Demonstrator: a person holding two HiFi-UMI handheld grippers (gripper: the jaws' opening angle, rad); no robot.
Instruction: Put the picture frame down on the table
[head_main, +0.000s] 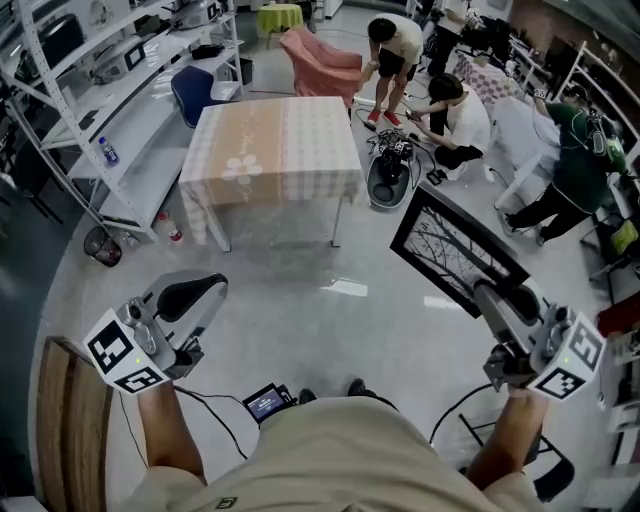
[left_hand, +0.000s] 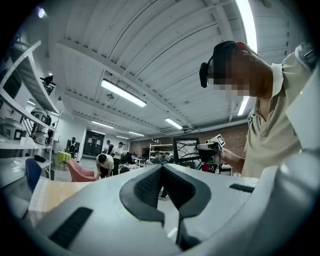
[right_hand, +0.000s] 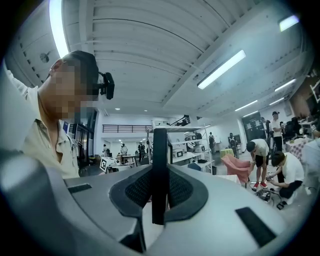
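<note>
A black picture frame (head_main: 452, 247) with a branch drawing stands upright and tilted in the air at the right. My right gripper (head_main: 492, 292) is shut on its lower edge. In the right gripper view the frame's edge (right_hand: 159, 165) shows as a dark bar pinched between the pads. My left gripper (head_main: 192, 296) hangs at the lower left, shut with nothing in it; its tips meet (left_hand: 162, 168). From the left gripper view the frame (left_hand: 185, 149) appears across the room. The table (head_main: 270, 150), under a checked cloth with a flower print, stands ahead, well beyond both grippers.
Metal shelving (head_main: 120, 100) lines the left wall, with a blue chair (head_main: 195, 90) beside it. Two people (head_main: 455, 112) crouch behind the table by gear on the floor (head_main: 390, 172); a third bends at the right (head_main: 570, 150). A pink chair (head_main: 325, 62) stands at the back.
</note>
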